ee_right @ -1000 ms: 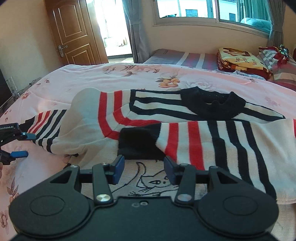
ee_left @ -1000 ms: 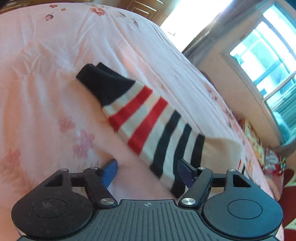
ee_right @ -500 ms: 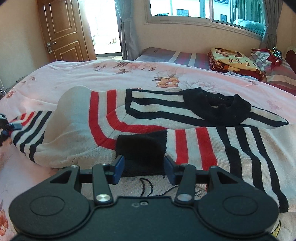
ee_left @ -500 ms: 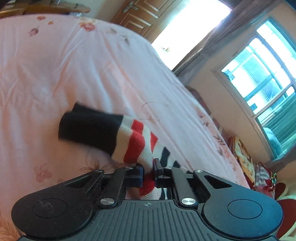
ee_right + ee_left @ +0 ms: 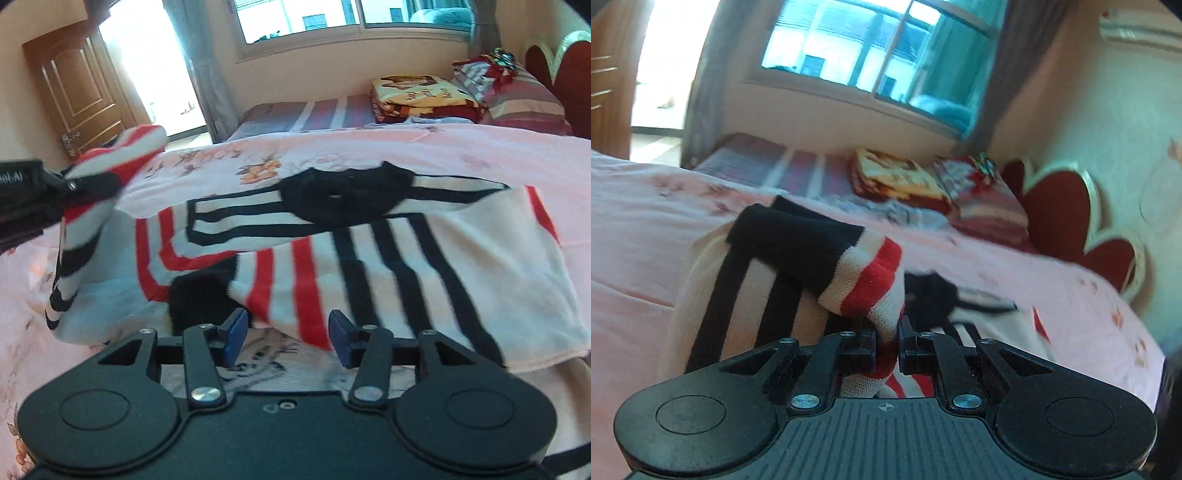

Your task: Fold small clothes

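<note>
A small striped sweater (image 5: 369, 243), white with red and black bands and a black collar (image 5: 343, 199), lies on the pink bedspread (image 5: 369, 155). My left gripper (image 5: 888, 332) is shut on the sweater's left sleeve (image 5: 864, 273) and holds it lifted; the black cuff (image 5: 798, 236) points away. The lifted sleeve and left gripper (image 5: 66, 184) also show at the left of the right wrist view. My right gripper (image 5: 286, 334) is open, low over the other sleeve, whose black cuff (image 5: 199, 299) lies just left of it.
Folded blankets (image 5: 417, 96) and striped pillows (image 5: 517, 96) sit at the bed's far side under the window. A red headboard (image 5: 1071, 221) stands at the right. A wooden door (image 5: 77, 92) is at the far left.
My left gripper closed on the left sleeve, then lifted it and swung it toward the sweater's body. My right gripper stayed open and moved slightly closer over the other sleeve.
</note>
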Motion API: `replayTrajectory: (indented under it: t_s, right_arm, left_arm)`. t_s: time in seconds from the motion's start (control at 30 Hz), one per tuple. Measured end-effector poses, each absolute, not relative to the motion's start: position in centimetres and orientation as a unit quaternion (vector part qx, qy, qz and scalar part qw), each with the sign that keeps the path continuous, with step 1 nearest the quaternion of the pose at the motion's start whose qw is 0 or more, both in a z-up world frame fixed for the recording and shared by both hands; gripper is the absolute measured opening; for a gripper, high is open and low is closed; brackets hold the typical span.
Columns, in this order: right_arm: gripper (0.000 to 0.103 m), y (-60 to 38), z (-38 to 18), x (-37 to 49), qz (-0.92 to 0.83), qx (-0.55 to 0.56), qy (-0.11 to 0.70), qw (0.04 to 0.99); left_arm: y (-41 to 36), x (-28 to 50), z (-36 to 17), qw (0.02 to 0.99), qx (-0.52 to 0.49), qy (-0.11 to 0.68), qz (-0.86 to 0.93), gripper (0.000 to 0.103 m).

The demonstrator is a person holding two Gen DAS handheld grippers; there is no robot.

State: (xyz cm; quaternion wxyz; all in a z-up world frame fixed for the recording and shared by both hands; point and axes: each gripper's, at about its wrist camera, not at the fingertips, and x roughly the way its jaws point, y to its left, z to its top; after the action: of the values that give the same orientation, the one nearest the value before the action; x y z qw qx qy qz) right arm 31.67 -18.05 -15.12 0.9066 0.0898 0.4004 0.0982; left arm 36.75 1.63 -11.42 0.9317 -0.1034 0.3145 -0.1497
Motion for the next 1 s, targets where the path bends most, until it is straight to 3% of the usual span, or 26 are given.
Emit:
replayTrajectory:
  t_s: [0.2,0.27,0.3,0.33,0.53,0.73,0.9,0.97,1.0]
  right_arm:
    - [0.048,-23.1,-15.4,29.7,0.058,0.113,0.404,0.906]
    - [0.05,-23.9,-15.5,29.5,0.056,0.124,0.405,0.904]
    - [0.053,-24.1,-15.5,29.5,0.058,0.128,0.404,0.904]
    - [0.055,-24.2,-15.4,29.5,0.062,0.133,0.403,0.903]
    - [0.062,-22.2,-14.2,30.0,0.101,0.138,0.394,0.903]
    - [0.067,-16.2,-13.2,32.2,0.122,0.099,0.387,0.909]
    - [0.068,-11.6,-13.7,35.5,0.105,0.069,0.409,0.904]
    - [0.056,-10.5,-14.3,36.1,0.088,0.038,0.417,0.904]
    - [0.026,-10.5,-14.4,36.1,0.086,0.032,0.417,0.904]
  left_arm:
    - [-5.6,35.0,-11.8,0.92,0.012,0.354,-0.167,0.014]
    - [-5.6,33.9,-10.5,0.924,0.021,0.342,-0.169,0.051]
    - [-5.5,33.3,-9.7,0.93,0.018,0.329,-0.164,0.084]
    - [-5.1,32.3,-8.9,0.938,0.015,0.308,-0.156,0.095]
    - [-0.2,31.3,-7.5,0.956,0.002,0.278,-0.095,0.096]
    - [8.1,34.2,-12.3,0.929,-0.058,0.357,0.077,0.096]
    - [9.0,35.0,-16.3,0.913,-0.054,0.396,0.076,0.096]
    - [8.3,34.9,-17.3,0.911,-0.039,0.405,0.066,0.096]
    - [8.0,34.9,-17.5,0.91,-0.04,0.408,0.063,0.096]
